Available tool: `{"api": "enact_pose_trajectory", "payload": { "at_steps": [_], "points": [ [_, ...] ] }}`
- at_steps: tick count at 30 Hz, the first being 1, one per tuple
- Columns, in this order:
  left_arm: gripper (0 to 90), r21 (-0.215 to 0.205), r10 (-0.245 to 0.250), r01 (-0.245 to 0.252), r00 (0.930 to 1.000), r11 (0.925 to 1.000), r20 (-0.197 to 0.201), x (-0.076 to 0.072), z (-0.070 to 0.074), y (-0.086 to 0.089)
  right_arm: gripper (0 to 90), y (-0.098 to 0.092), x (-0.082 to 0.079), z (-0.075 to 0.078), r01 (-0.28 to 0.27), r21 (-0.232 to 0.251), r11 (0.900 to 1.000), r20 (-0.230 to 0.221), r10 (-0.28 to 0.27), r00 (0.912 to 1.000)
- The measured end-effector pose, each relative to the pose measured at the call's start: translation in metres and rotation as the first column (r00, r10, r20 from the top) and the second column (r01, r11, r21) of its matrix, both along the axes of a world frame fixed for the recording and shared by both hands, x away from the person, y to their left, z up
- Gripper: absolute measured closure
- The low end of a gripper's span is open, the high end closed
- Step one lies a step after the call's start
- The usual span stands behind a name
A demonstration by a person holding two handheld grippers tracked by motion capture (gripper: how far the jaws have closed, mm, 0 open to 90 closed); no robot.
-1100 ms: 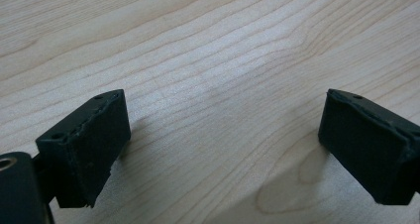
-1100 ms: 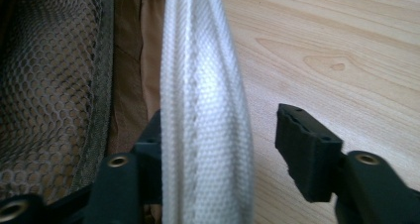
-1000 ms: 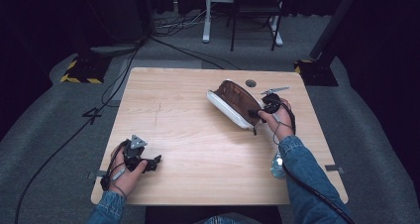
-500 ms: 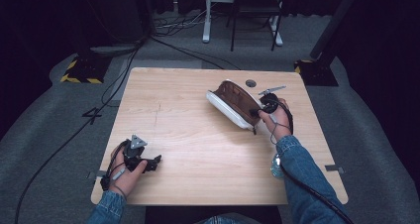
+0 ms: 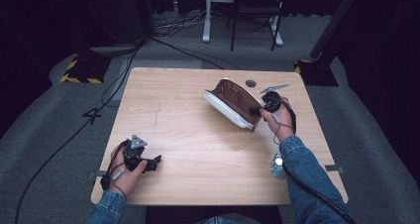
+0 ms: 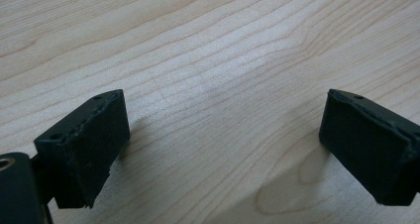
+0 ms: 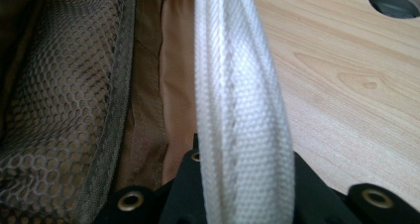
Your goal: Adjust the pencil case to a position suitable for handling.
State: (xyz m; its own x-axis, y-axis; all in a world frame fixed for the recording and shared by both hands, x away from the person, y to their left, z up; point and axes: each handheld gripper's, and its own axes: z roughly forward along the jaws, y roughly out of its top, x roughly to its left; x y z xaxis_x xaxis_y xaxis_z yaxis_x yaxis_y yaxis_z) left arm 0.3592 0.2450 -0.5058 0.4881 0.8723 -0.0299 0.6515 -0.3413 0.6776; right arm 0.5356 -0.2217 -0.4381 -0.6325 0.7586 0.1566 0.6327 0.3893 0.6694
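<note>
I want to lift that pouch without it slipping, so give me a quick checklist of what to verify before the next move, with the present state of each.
1. Right gripper shut on the pouch: ok; the jaws have just been closing, and the pouch's white edge sits between them.
2. Grip deep enough to hold: cannot tell; the edge hides the pads.
3. Pouch open, brown mesh lining showing: ok.
4. Pouch empty: cannot tell.
5. Left gripper free to help: ok; jaws open, resting over bare table.
6. Room around the pouch: ok; only the table's cable hole lies near.
</note>
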Motion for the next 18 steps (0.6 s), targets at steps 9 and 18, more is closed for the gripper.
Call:
{"api": "enact_pose_trajectory", "payload": {
  "at_steps": [9, 18],
  "points": [
    [4.8, 0.001, -0.005, 0.005, 1.0000, 1.0000, -0.002, 0.000, 0.000, 0.000, 87.3, 0.003, -0.022, 0.022, -0.053, 0.025, 0.998, 0.013, 0.053, 0.9985],
    [4.2, 0.003, -0.005, 0.005, 1.0000, 1.0000, -0.001, 0.000, 0.000, -0.001, 87.3, 0.005, -0.052, 0.039, -0.111, 0.051, 0.993, 0.015, 0.110, 0.9938]
  ]
}}
